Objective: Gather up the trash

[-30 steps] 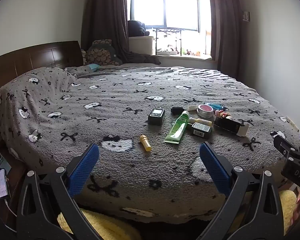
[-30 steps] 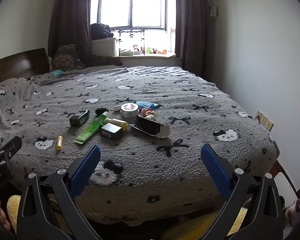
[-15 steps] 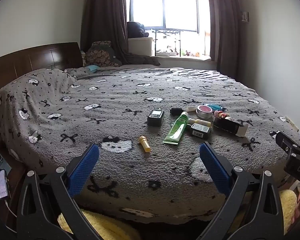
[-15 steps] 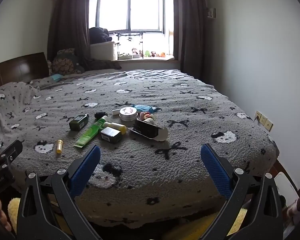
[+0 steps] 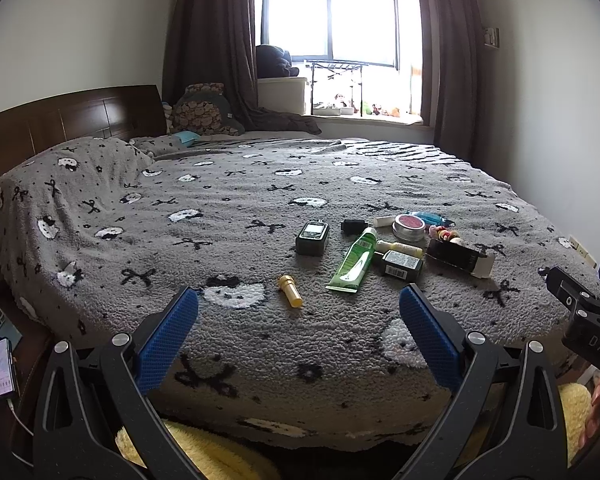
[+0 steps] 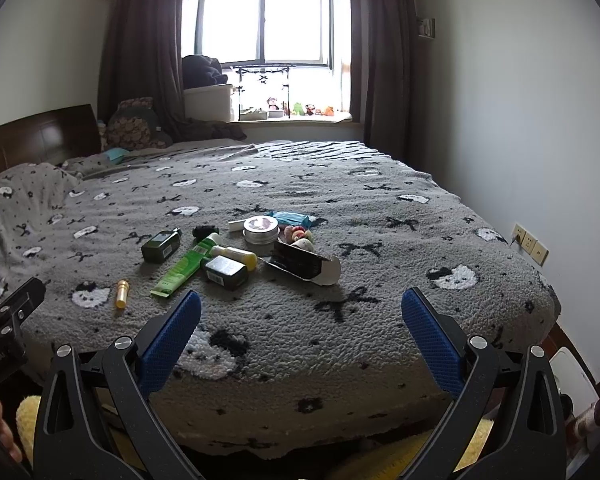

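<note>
Collecting has not begun: the left tool (image 5: 298,330) and the right tool (image 6: 300,330) hover off the foot of the grey patterned bed (image 5: 228,184), both spread wide and empty. The litter lies mid-bed: a green squeeze tube (image 5: 354,260), a small yellow cylinder (image 5: 290,290), a black carton (image 6: 298,261) (flap open). Nearest is the cylinder; the next move calls for reaching forward and straddling it.

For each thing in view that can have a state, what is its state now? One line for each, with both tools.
left tool: open, empty, short of the bed.
right tool: open, empty, short of the bed.
green tube: lying flat, cap pointing away.
yellow tube: lying on its side, apart from the pile.
round tin: lid on.
black carton: lying down, end flap open.
curtains: drawn apart.
</note>
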`<state>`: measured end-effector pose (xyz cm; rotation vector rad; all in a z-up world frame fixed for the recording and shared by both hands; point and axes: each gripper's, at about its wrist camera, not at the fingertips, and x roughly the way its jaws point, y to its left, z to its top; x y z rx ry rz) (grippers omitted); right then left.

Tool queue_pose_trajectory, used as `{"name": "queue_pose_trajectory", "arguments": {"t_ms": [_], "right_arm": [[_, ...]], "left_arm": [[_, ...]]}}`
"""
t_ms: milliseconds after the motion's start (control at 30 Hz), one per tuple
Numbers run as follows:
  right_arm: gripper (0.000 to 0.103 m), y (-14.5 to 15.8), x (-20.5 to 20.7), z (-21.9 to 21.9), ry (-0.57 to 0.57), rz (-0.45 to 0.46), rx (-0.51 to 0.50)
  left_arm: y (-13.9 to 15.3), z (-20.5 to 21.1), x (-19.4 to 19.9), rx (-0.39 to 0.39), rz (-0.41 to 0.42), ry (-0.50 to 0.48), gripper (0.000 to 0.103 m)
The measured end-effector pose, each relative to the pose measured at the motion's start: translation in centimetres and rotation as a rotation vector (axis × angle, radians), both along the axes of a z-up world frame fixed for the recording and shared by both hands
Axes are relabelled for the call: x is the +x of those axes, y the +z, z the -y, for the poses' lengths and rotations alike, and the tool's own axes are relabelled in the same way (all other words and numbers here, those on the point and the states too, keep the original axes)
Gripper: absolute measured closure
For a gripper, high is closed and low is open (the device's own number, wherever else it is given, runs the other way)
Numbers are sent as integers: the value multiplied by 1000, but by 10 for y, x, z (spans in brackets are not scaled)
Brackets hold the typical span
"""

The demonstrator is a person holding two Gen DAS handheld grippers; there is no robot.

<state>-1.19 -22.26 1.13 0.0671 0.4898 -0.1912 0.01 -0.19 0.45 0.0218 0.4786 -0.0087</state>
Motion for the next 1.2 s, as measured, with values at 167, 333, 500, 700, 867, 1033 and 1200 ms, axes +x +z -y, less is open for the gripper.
{"name": "queue_pose_trajectory", "arguments": {"t_ms": [167, 333, 500, 700, 867, 1033, 1200], "right_arm": [[3, -1, 2, -2, 2, 3, -4], [3, -2, 1, -2, -4, 17, -9], [3, -2, 1, -1, -1, 23, -7], [3, -3, 0, 1, -8, 26, -12], [3, -3, -1, 0, 0, 31, -7], [3, -3, -3, 2, 5, 35, 13], [3, -3, -3, 2, 16, 49, 6]], "left_arm": [[0, 0, 0, 1, 1, 1, 8], [0, 0, 0, 1, 2, 2, 8], [0, -1, 0, 1, 5, -1, 8], [-1, -2, 1, 4, 4, 4, 8], [-2, -1, 0, 5, 4, 3, 8], [-3, -1, -1, 5, 4, 3, 8], [-3, -1, -1, 5, 6, 8, 8]]}}
